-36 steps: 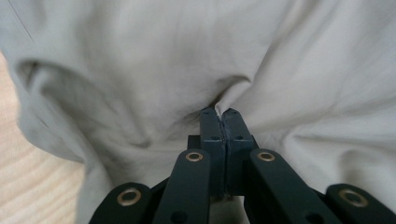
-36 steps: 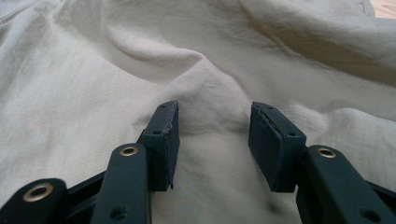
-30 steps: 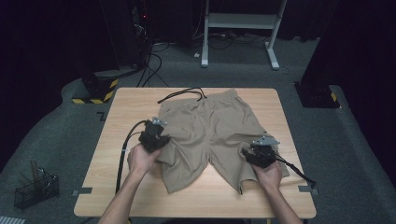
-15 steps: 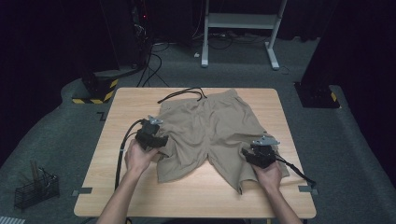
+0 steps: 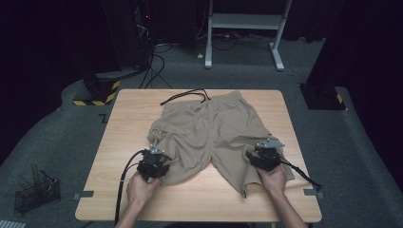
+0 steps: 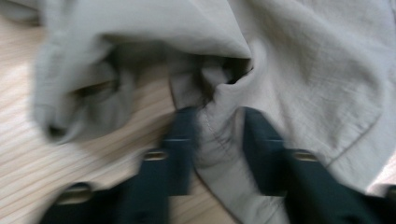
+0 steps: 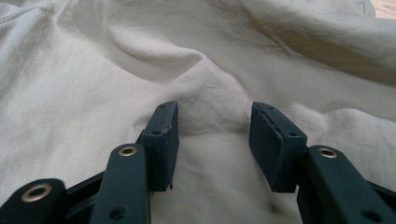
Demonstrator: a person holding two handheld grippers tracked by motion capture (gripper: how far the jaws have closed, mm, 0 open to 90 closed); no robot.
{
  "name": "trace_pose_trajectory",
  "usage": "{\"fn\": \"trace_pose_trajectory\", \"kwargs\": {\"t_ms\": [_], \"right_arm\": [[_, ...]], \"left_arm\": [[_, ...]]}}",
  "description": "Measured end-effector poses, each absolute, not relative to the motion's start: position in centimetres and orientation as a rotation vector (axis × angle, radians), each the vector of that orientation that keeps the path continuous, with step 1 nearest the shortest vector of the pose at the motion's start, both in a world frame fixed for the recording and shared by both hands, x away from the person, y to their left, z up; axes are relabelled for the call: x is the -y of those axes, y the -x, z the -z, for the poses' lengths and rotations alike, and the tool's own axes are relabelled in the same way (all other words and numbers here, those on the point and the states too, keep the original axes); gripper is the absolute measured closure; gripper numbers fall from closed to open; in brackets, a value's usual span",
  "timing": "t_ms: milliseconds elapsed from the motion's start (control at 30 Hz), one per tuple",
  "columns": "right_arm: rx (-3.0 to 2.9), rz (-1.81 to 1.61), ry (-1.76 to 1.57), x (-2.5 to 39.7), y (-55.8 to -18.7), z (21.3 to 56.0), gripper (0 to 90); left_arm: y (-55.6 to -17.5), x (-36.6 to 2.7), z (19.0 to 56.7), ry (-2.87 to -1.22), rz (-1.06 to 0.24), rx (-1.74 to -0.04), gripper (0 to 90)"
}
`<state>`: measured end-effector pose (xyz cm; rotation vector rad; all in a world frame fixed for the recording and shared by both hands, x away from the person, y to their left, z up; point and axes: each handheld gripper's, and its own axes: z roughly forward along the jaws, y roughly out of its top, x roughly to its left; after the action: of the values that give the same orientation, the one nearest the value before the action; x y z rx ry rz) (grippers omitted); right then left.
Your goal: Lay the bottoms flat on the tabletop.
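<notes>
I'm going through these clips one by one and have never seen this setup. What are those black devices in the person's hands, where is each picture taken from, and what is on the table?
No robot arm here: a person holds a hand-operated tool with two black jaws in each hand. The high view looks down on a wooden table from above the person's side. On it lies a pair of beige shorts, waistband away from the person, with a dark drawstring trailing off the top.

The other two pictures come from small cameras riding on the tools, looking along the jaws. The left tongs have a fold of the hem of one shorts leg between their jaws, which stand a little apart; the picture is blurred, so I can't say how firmly they grip. The right tongs are open, resting over the cloth of the other leg.

On the floor stands a wire basket.
</notes>
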<state>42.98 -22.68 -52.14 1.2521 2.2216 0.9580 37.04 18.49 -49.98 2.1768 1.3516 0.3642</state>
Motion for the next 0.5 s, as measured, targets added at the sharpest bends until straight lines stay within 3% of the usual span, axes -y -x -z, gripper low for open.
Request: {"fn": "trace_pose_trajectory", "kwargs": {"t_ms": [33, 233, 267, 333, 433, 500], "right_arm": [[-2.221, -0.958, -1.251, 22.7, -43.0, 52.1, 52.2], [-2.221, -0.958, -1.250, 22.7, -43.0, 52.1, 52.2], [-2.221, -0.958, -1.252, 22.7, -43.0, 52.1, 52.2], [-2.221, -0.958, -1.251, 22.7, -43.0, 52.1, 52.2], [-2.221, -0.958, -1.252, 22.7, -43.0, 52.1, 52.2], [-2.222, -0.958, -1.250, 22.7, -43.0, 52.1, 52.1]], "left_arm": [[-36.8, -18.0, 49.9, -2.191, -0.363, -1.321, 85.3], [-34.2, -14.6, 48.1, -2.276, -0.328, -1.058, 87.6], [-34.1, -14.7, 47.7, -2.256, -0.325, -1.040, 85.9], [-34.3, -15.4, 47.0, -2.209, -0.388, -1.057, 69.4], [-35.4, -16.3, 46.4, -2.181, -0.496, -1.137, 56.5], [-37.4, -16.2, 47.3, -2.249, -0.513, -1.207, 51.9]]}}
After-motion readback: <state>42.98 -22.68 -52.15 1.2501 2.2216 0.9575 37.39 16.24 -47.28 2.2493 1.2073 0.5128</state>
